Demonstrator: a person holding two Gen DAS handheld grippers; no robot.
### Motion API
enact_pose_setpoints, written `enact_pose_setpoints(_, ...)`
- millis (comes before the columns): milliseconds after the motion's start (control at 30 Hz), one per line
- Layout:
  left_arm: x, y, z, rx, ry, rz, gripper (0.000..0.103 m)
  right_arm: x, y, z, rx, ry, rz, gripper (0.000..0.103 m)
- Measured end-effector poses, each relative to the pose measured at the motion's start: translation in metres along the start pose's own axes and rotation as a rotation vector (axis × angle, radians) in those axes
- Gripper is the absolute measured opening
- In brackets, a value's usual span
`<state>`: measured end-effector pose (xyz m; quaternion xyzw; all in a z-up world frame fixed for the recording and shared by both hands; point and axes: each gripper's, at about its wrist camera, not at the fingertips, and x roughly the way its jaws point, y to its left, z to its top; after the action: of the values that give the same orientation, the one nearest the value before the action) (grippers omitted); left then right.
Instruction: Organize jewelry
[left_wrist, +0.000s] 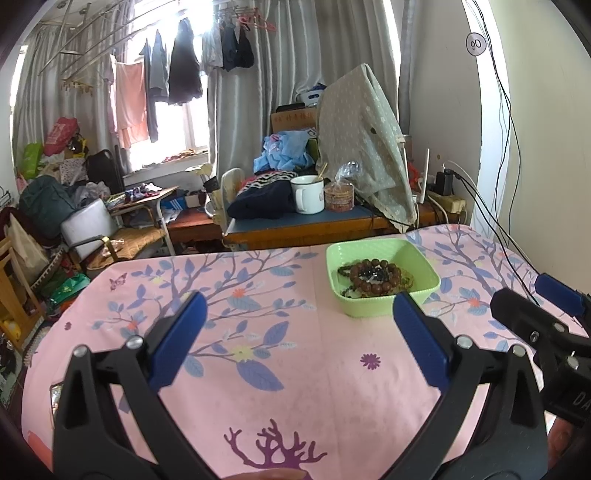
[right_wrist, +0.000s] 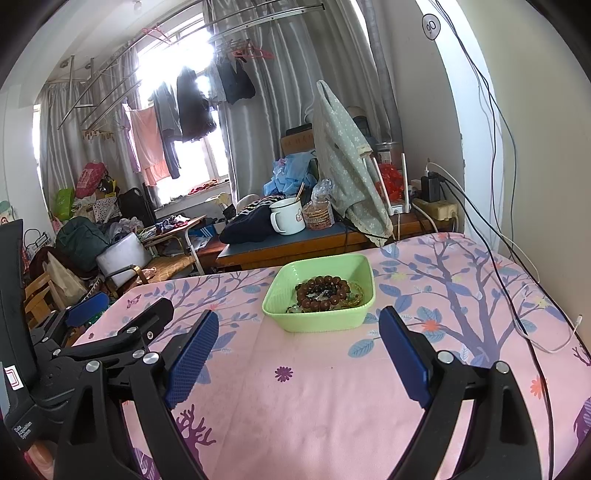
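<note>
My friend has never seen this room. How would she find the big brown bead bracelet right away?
Start at the pink tablecloth with blue leaves and find the light green tray sitting on it. The brown bead bracelet lies inside that tray, on top of the tangle. Its round wooden-looking beads are bigger than those of the thin dark and yellowish strands beside it.

Worktop (left_wrist: 295, 369): pink cover, printed with blue-grey branches and leaves, small orange and yellow flowers, a purple daisy, dark purple coral shape at the near edge. Tray (left_wrist: 428, 280): pale green, ribbed sides. In the tray: bracelet (left_wrist: 373, 277) of brown beads, with black and dark green beads under it. Beyond the tray: white mug (left_wrist: 307, 195), grey-green cloth (left_wrist: 365, 136) with small white flowers. Left hand-held gripper (left_wrist: 300, 339): black frame, blue pads. Right hand-held gripper (right_wrist: 299, 363): the same colours.
</note>
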<state>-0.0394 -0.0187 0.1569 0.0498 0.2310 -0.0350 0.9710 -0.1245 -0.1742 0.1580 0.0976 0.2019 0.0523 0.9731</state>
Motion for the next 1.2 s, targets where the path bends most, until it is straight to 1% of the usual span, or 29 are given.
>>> enact_pose_setpoints(133, 0.000, 0.000, 0.000, 0.001, 0.001, -0.001, 0.097, 0.000, 0.000, 0.000, 0.001, 0.002, -0.001, 0.062)
enact_pose_setpoints(433, 0.006, -0.001, -0.014, 0.002, 0.037, -0.033, 0.097, 0.002, -0.001, -0.011, 0.010, 0.009, -0.008, 0.062)
enact_pose_setpoints(533, 0.004, 0.001, -0.015, 0.009, 0.016, -0.056, 0.097, 0.001, 0.000, -0.012, 0.008, 0.009, -0.006, 0.062)
enact_pose_setpoints(667, 0.003, 0.002, -0.011, 0.020, 0.007, -0.054, 0.097, 0.001, -0.001, -0.009, 0.010, 0.010, -0.008, 0.062)
enact_pose_setpoints(933, 0.012, 0.000, -0.008, 0.033, 0.062, -0.062, 0.097, -0.001, -0.005, -0.010, 0.026, 0.016, -0.021, 0.062)
enact_pose_setpoints(1200, 0.014, 0.002, -0.009, 0.031, 0.079, -0.056, 0.097, 0.000, -0.008, -0.008, 0.026, 0.025, -0.017, 0.062)
